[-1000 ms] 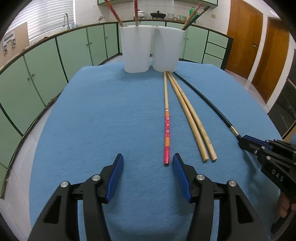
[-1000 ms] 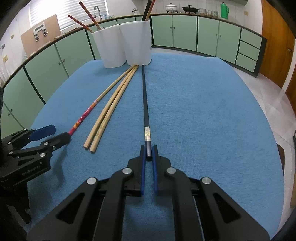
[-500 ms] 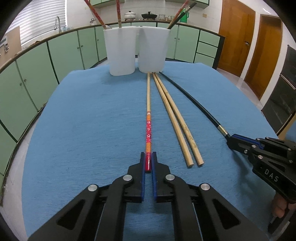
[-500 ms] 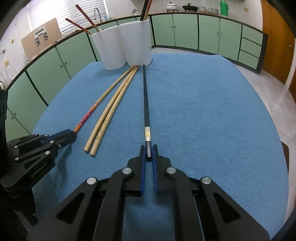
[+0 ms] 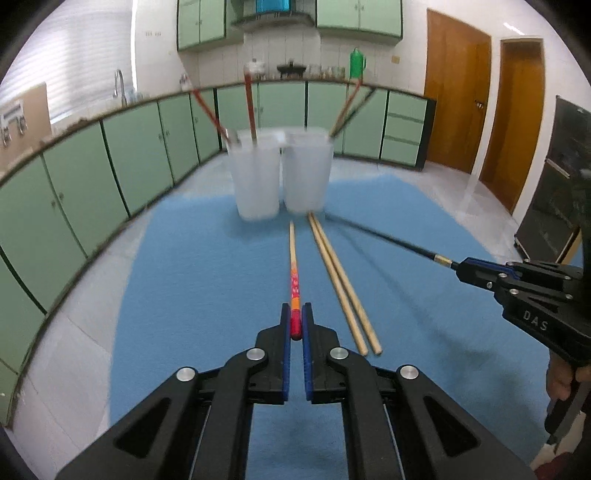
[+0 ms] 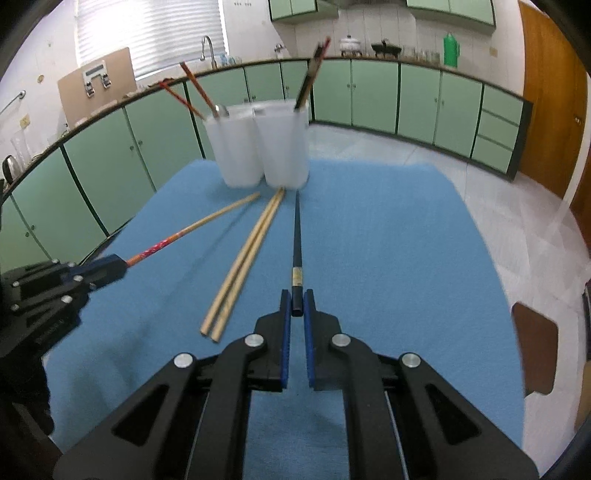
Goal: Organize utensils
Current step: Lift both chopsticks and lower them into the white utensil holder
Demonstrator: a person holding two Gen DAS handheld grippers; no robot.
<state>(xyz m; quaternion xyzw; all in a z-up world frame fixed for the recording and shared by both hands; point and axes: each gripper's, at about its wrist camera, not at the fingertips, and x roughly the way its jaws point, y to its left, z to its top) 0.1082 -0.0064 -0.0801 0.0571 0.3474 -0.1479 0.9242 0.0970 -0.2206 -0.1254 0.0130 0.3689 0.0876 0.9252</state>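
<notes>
A kitchen: green cabinets [image 6: 373, 98], sink tap [image 6: 208, 48] and pots [image 6: 385, 48] along the counter.

Left hand-held gripper [image 5: 296, 325] and right hand-held gripper [image 6: 297, 308] both clamped tight, angled downward, side by side.

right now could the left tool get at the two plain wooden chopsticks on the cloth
Probably not yet: the left tool is shut on the red-ended chopstick. The plain pair lies just right of it, uncovered, so the path is free once that chopstick is dropped.

Even indoor light with window [image 6: 147, 33] glare, fisheye-bent dark edges, and motion blur smearing the white cups [image 5: 280, 177].
</notes>
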